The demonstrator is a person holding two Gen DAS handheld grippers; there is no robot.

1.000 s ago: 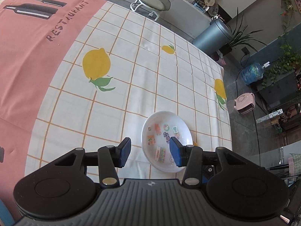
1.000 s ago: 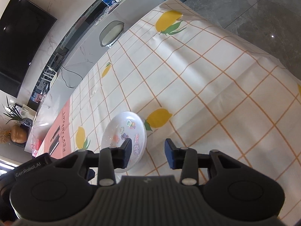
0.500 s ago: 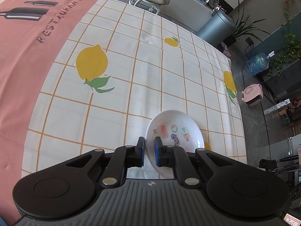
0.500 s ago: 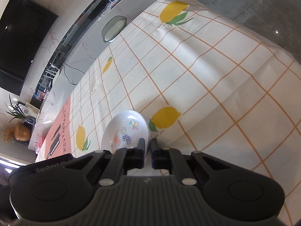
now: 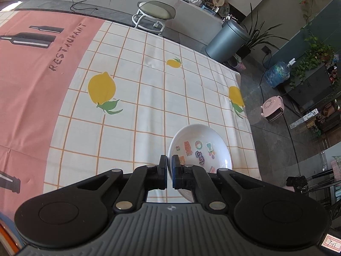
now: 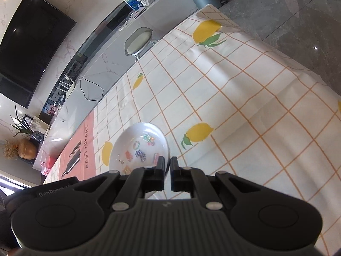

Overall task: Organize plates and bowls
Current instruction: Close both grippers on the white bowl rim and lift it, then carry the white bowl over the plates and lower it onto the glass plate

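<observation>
Both tools, left tool [image 5: 169, 171] and right tool [image 6: 167, 173], are clenched on opposite rims of the white glazed bowl with stickers [image 5: 199, 147]. It looks fragile and slippery, so the rim is the right place to hold.

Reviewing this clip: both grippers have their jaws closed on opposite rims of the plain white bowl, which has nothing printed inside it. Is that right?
Not quite. The white bowl is not plain: colourful cartoon pictures show on its inside, clearest in the left wrist view. The rest holds: the left gripper and right gripper each clamp its rim.
</observation>
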